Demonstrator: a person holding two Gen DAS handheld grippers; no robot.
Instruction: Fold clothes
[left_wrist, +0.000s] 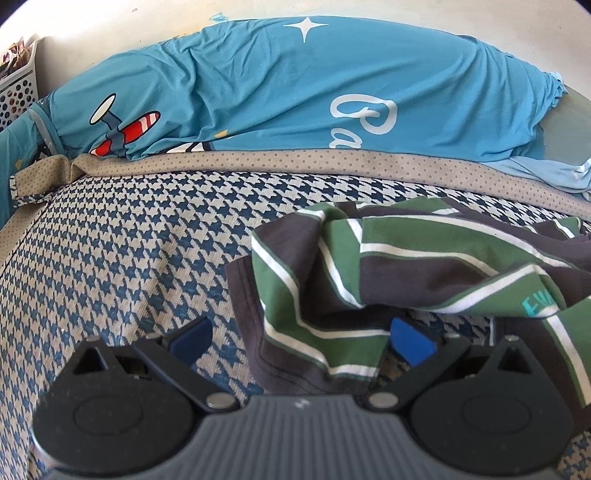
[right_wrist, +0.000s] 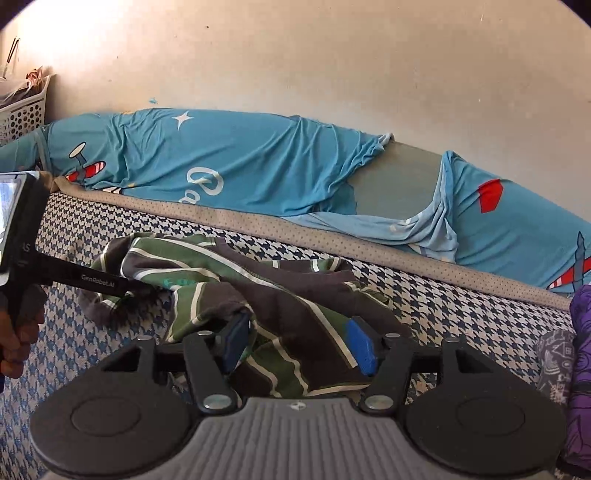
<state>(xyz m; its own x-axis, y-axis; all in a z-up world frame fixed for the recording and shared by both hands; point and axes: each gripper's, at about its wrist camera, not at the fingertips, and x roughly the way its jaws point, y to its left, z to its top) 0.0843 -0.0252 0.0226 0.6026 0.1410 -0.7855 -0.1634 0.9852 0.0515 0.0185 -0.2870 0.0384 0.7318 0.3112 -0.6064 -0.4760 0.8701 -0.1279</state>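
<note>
Left wrist view looks low along the left gripper (left_wrist: 301, 338), whose jaws stand wide apart over the near left edge of the striped shirt (left_wrist: 424, 273); a fold of the cloth lies between the blue pads (left_wrist: 412, 341) but neither pad presses on it. In the right wrist view the right gripper (right_wrist: 299, 343) points across the same garment, its jaws likewise spread, the pads (right_wrist: 364, 347) resting among the folds on either side of a ridge of fabric, not clamped. At that view's left edge the left gripper's black body reaches in level toward the shirt's far end, with the person's hand (right_wrist: 16, 339) wrapped around its handle.

The shirt is green and dark grey with thin white stripes and some teal lettering, lying crumpled and unfolded in a loose heap on the houndstooth bed cover (left_wrist: 110, 258). Behind it, against the wall, lies a long bolster in a blue printed cover (left_wrist: 277, 85). A white perforated basket (right_wrist: 22, 110) stands at the far left, and purple fabric (right_wrist: 581, 369) shows at the right edge
</note>
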